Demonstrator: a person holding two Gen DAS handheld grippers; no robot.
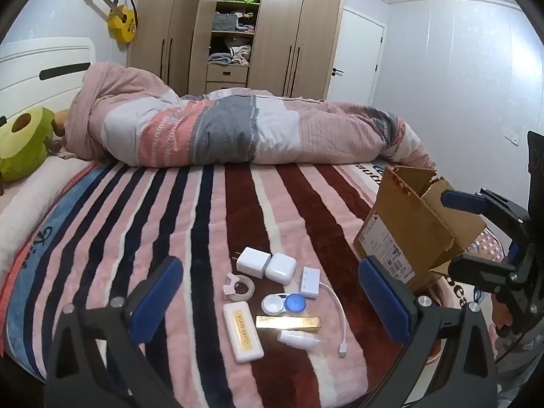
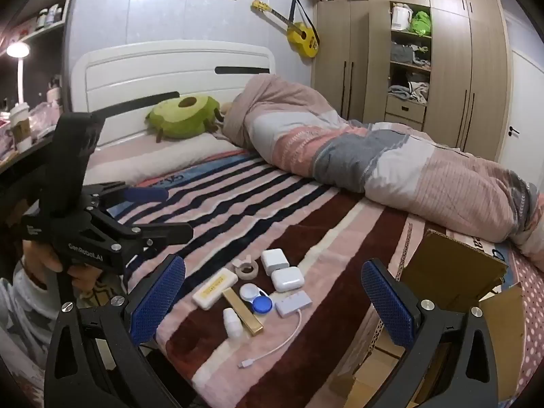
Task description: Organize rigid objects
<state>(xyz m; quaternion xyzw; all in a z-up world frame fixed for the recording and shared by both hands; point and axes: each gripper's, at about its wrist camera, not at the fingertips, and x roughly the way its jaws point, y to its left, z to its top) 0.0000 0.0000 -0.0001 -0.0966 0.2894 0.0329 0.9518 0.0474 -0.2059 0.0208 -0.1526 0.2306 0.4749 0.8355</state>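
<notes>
Small rigid items lie in a cluster on the striped blanket: a white charger plug, a white earbud case, a white hub with cable, a tape roll, a contact lens case, a white labelled case, a gold bar and a small white bottle. An open cardboard box stands to their right. My left gripper and right gripper are both open and empty, above the cluster.
A rolled pink and grey duvet lies across the far side of the bed. A green avocado plush rests by the white headboard. A wardrobe stands behind. The bed's near edge is just below the items.
</notes>
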